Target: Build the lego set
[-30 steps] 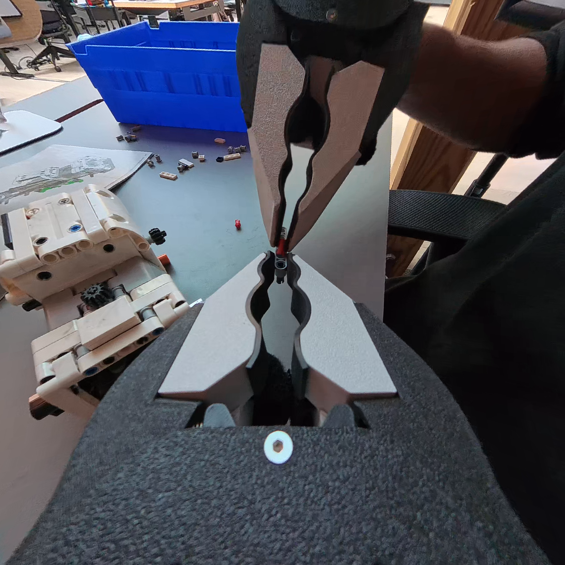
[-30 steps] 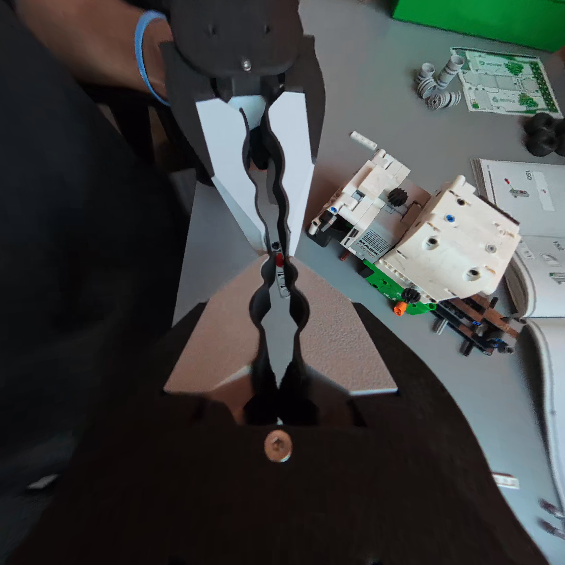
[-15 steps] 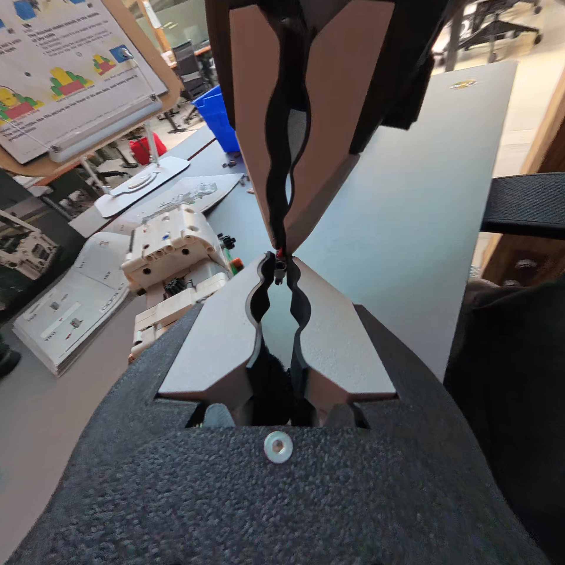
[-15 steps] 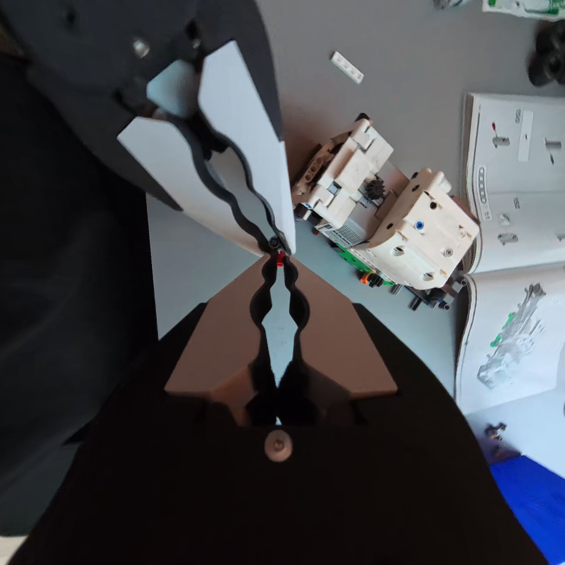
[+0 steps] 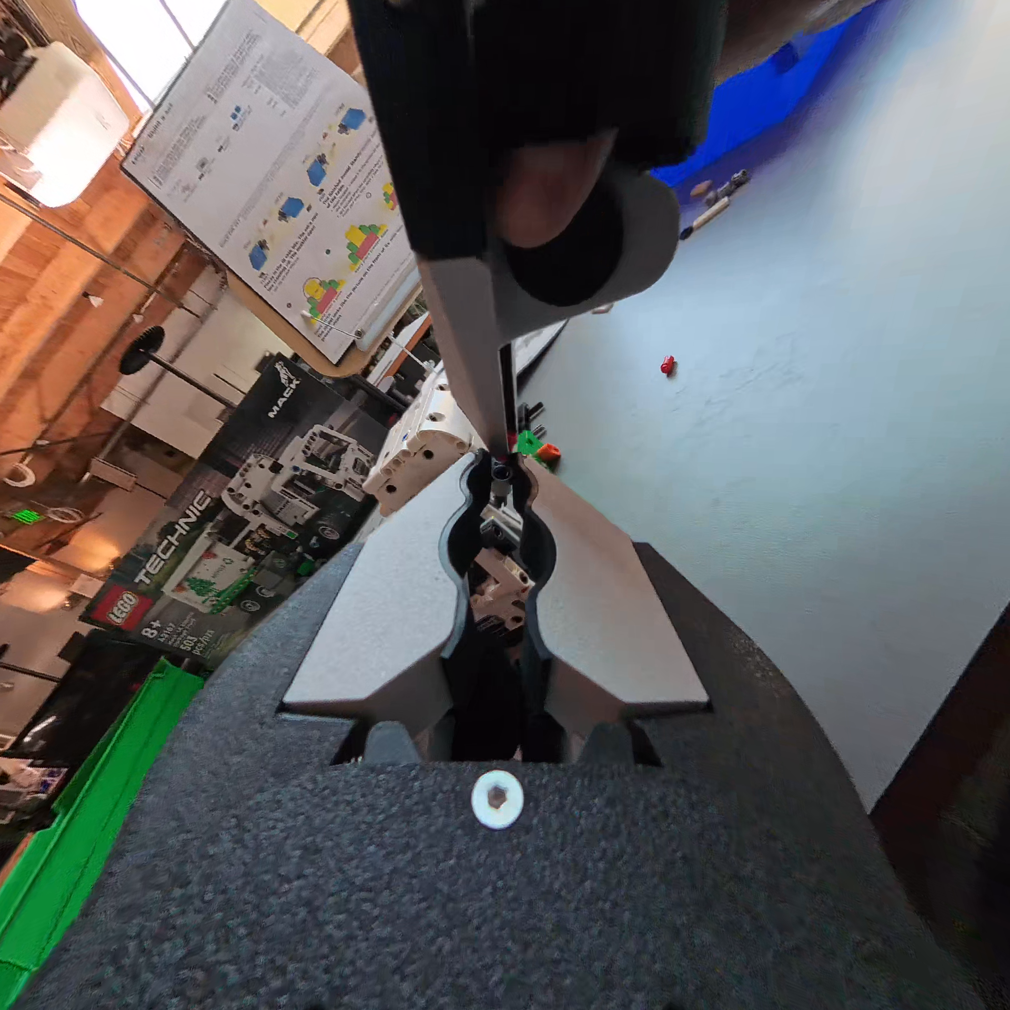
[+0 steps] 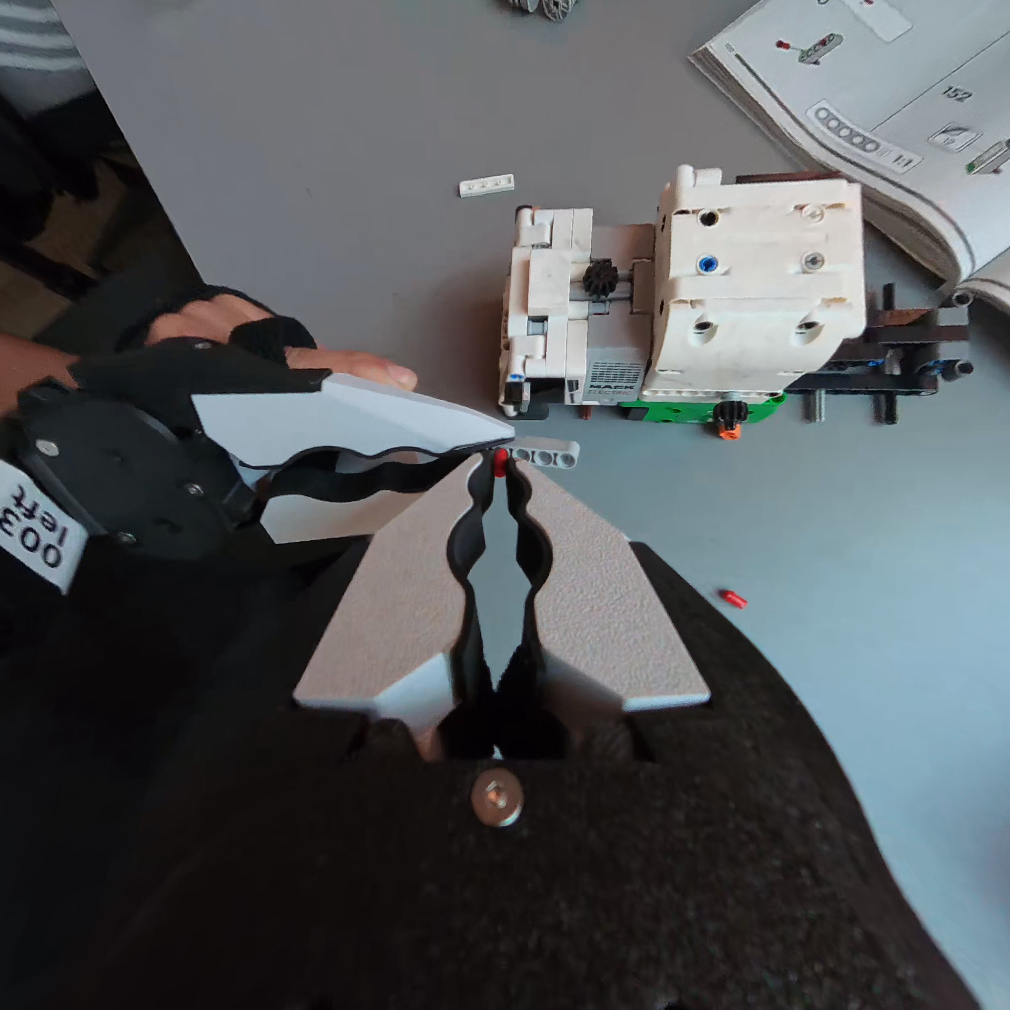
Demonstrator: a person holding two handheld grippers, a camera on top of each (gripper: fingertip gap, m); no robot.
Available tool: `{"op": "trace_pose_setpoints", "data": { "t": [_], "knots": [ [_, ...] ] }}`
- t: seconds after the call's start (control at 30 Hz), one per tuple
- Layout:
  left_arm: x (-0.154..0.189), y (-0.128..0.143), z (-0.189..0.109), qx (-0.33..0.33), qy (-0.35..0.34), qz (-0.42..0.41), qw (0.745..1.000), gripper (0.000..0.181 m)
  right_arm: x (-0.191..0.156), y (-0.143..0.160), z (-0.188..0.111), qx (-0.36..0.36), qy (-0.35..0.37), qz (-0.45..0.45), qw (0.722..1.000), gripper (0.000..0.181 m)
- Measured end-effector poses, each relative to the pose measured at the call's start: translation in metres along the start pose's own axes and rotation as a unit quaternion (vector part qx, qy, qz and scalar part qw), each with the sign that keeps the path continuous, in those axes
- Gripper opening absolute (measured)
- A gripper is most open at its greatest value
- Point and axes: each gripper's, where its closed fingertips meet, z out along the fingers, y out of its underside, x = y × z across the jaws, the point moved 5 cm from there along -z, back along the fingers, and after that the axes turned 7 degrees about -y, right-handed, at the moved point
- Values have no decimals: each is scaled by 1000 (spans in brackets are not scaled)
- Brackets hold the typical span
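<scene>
Bench (image 6: pixel 328 136): grey surface carrying everything below; a blue bin edge (image 5: pixel 765 104) shows far off in the left wrist view only.
Instruction booklet (image 6: pixel 874 109): open at the bench's far right corner, just beside the model.
Truck model (image 6: pixel 710 306): part-built white cab and body on a green and black chassis, resting on the bench beyond both tools. Judged rigid but liable to shed pieces if squeezed; best gripped across the solid white body.
Left hand-held gripper (image 6: pixel 505 444): enters from the left in the right wrist view, pressed together on one end of a light grey beam (image 6: pixel 546 453), whose free holes stick out to the right, above the bench.
Right hand-held gripper (image 6: pixel 500 470): pinching a small red pin (image 6: pixel 500 469) at its tips, the pin touching the beam's held end.
Handling, beam and pin: both judged light, stiff and smooth, so apt to twist or slip out of a tip grip. Take the beam by its flat sides, clear of the target hole; take the pin by its rear half, leaving the front free to enter.
Spare parts: a second red pin (image 6: pixel 732 598) lies loose near the right tool; a white plate (image 6: pixel 486 185) lies near the cab.
Right wrist view only: beam length, pin colour, whole model.
Left wrist view only: the beam end-on (image 5: pixel 500 474), an open hole facing the camera; the set's box (image 5: pixel 218 519) and a green bin (image 5: pixel 98 792) at left.
</scene>
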Motion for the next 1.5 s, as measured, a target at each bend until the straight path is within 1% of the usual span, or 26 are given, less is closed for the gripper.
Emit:
{"op": "trace_pose_setpoints", "data": {
  "t": [0.1,0.2,0.27,0.4,0.47,0.6,0.73,0.83,0.87,0.93,1.03,1.1,1.2,1.23,1.3,1.33,1.37,1.4,1.47,1.5],
  "knots": [
    [0,0,-1,9,-32,43,998,6,2,0,0,33,-43,47,997,3],
    [0,1,-1,8,-38,46,998,6,2,2,2,56,-58,68,994,3],
    [0,0,-2,10,-44,48,998,6,-1,3,1,66,-39,46,996,3],
    [-5,-3,-4,21,-49,26,998,5,-10,1,-1,77,49,-73,993,3],
    [-5,-5,-6,29,-51,22,998,5,-13,1,-1,77,58,-90,991,3],
    [-4,-4,-6,35,-39,20,998,5,-10,3,-2,93,22,-75,993,2],
    [3,-5,-7,41,-48,70,996,5,-5,9,-3,90,-33,2,995,2],
    [7,-5,-8,45,-65,118,990,5,-3,13,-3,95,-89,68,989,2],
    [8,-5,-9,47,-69,135,987,5,-2,15,-2,96,-103,79,987,2],
    [10,-4,-8,44,-68,148,986,5,-1,17,0,102,-105,82,986,2],
    [7,-4,-7,39,-58,122,990,5,-1,15,1,126,-93,57,986,2],
    [3,-3,-6,36,-38,76,996,5,0,13,0,148,-82,24,985,2],
    [-5,-2,-2,28,-3,7,1000,5,-1,10,0,179,-43,-46,982,2],
    [-5,-3,-2,30,6,-2,1000,6,-1,9,-1,186,-35,-55,980,3],
    [-7,0,0,21,2,8,1000,6,-1,9,-12,209,-24,-81,974,3],
    [-9,2,0,15,-2,13,1000,6,1,12,-18,209,-20,-95,973,2],
    [-10,5,0,10,-2,13,1000,6,10,18,-24,188,0,-106,976,3],
    [-10,8,0,7,0,10,1000,6,22,28,-26,147,19,-116,982,3],
    [-9,9,0,11,9,-2,1000,6,50,57,-18,23,39,-130,990,3],
    [-8,8,0,13,13,-6,1000,6,59,66,-13,5,34,-143,989,3]
  ]
}}
